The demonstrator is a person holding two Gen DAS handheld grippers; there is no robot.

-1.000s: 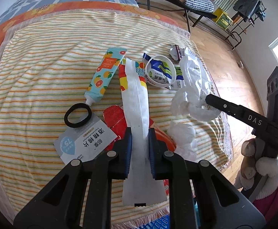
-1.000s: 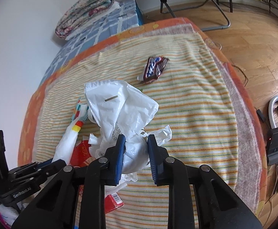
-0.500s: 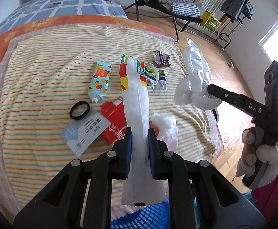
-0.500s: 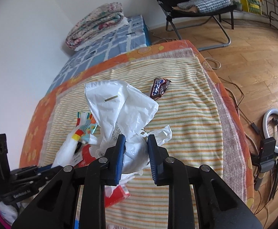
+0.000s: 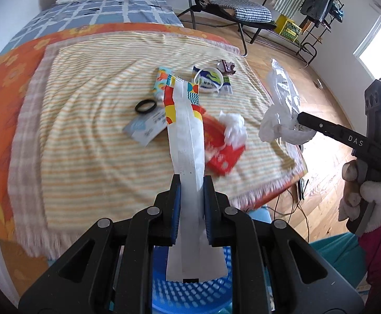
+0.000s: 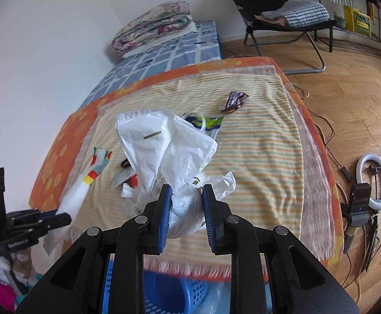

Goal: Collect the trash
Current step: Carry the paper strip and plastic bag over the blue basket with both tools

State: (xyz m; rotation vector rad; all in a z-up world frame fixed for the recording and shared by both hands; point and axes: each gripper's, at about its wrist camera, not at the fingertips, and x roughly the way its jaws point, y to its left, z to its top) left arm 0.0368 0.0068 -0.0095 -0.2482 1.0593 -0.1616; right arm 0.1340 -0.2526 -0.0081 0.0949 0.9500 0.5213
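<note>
My left gripper (image 5: 190, 185) is shut on a long white wrapper (image 5: 186, 141) with a coloured far end, held above the bed's near edge. My right gripper (image 6: 186, 198) is shut on a crumpled white plastic bag (image 6: 164, 141), also lifted off the bed; that bag (image 5: 282, 110) shows at the right of the left wrist view. On the striped blanket (image 5: 90, 120) lie a red packet (image 5: 221, 151), a white tissue wad (image 5: 233, 127), a black ring (image 5: 145, 106), a white card (image 5: 145, 128), a white cup (image 5: 208, 79) and a dark candy wrapper (image 6: 233, 101). A blue basket (image 5: 190, 293) sits below both grippers.
The bed's near edge and fringe run just ahead of the basket (image 6: 174, 290). A folded quilt (image 6: 153, 26) lies at the bed's far end. A black folding chair (image 6: 282, 13), a ring light (image 6: 373, 180) and cables stand on the wooden floor to the right.
Both grippers have pulled back and risen from the blanket with the wrapper and bag still held. The bed's near edge and the blue basket have come into view below them.
</note>
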